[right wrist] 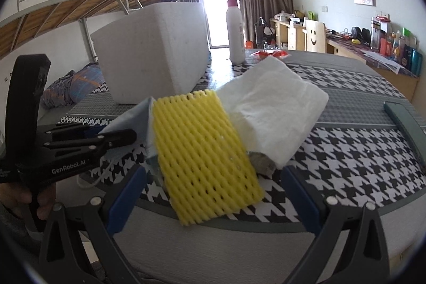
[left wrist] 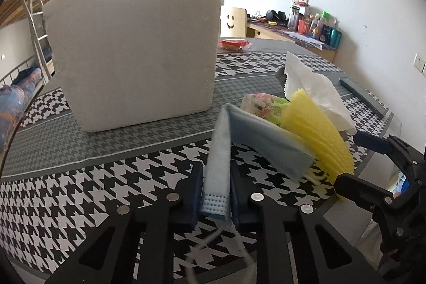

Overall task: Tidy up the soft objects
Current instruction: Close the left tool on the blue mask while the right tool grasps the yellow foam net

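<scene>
While the left tongs point(left wrist: 216, 200) pinch the blue face mask point(left wrist: 239, 140) near the surface's point(left wrist: 80, 193) front edge, the right tongs point(right wrist: 210, 200) gape empty around the yellow foam net point(right wrist: 202, 148). Next, probably: lift the mask into the foam box point(left wrist: 138, 44).

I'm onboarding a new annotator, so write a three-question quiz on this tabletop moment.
1. True or false: the left gripper is shut on the blue face mask.
2. Which item lies between the right gripper's open jaws? A) yellow foam net B) lotion bottle C) red packet
3. Fill in: the big white box is made of ____.

Key: 1 true; 2 A; 3 foam.
</scene>
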`<state>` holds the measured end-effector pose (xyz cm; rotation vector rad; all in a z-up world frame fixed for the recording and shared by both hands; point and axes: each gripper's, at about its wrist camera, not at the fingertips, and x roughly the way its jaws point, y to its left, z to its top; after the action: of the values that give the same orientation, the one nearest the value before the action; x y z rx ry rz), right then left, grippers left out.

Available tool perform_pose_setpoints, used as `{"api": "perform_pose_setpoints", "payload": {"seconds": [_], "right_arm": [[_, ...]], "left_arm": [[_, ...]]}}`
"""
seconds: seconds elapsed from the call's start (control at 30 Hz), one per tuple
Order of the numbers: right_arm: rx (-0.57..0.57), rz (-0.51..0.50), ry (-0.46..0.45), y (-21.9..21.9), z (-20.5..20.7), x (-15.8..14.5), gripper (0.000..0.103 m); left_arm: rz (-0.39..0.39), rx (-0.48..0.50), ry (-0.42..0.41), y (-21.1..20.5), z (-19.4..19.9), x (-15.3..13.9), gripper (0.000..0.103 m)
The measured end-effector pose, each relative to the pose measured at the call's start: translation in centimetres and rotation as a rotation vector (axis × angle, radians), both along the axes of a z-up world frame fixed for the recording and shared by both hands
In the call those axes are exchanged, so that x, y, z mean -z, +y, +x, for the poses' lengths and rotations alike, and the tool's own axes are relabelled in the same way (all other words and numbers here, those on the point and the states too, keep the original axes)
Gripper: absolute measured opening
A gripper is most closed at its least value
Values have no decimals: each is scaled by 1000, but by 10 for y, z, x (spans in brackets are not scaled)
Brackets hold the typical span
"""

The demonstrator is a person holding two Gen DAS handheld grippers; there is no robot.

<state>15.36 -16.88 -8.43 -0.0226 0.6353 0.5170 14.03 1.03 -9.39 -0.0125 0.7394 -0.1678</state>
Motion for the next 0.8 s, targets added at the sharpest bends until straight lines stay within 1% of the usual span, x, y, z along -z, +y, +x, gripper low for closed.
{"api": "perform_pose_setpoints", "payload": {"seconds": [0.13,0.4,0.47,0.53,0.57,0.63,0.67,0.73,0.8], "right_arm": [[-4,2,0,1,0,0,102],[-17,-16,-11,6,-2,-1,102],[-18,-20,-9,6,-1,-1,99],[-24,-26,1,8,1,1,93],[-25,-33,6,9,2,2,91],[-29,-45,9,11,2,3,85],[-31,-49,12,11,2,4,83],[-34,-55,24,12,3,5,75],[-34,-64,28,13,2,6,71]], "left_arm": [[-21,-5,-12,6,-6,-3,16],[-39,-19,-29,15,-14,-9,16],[-43,-23,-40,19,-18,-11,16],[-45,-28,-51,23,-21,-14,16],[-46,-33,-56,24,-22,-15,16],[-52,-40,-67,28,-25,-17,16],[-53,-41,-69,28,-24,-18,16],[-57,-48,-73,30,-24,-19,16],[-65,-55,-79,31,-26,-21,16]]}}
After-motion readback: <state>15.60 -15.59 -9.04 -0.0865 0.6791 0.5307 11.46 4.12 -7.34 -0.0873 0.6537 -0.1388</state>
